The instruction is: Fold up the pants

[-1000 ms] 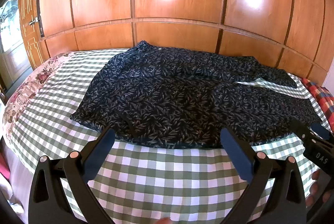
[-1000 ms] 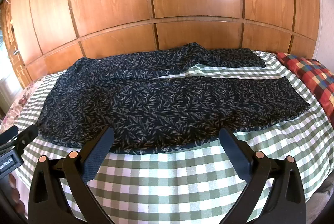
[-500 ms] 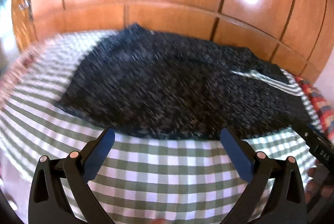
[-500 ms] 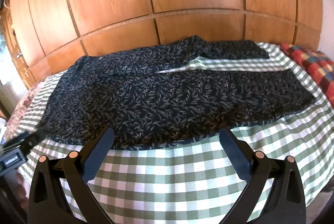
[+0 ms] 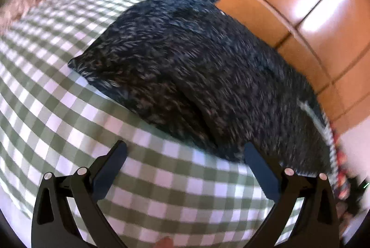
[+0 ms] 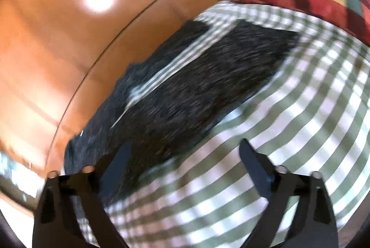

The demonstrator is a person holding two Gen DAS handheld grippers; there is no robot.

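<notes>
A: Checked bedspread (image 5: pixel 161 181) under both tools. Left gripper (image 5: pixel 185 155) spread wide, empty, hovering near the waist end of the pants (image 5: pixel 196 67).

B: Right gripper (image 6: pixel 185 155) likewise agape, angled toward the leg end. Pants lie flat, legs apart — staged for folding. Wooden wardrobe (image 6: pixel 57 28) behind.

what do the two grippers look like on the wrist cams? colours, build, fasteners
The left gripper and right gripper look alike: matte black frames with triangular cutouts, two angled arms each ending in a flat dark navy-blue finger pad, and round silver pivot pins at the joints. No cables, markings or sleeves are visible.
</notes>
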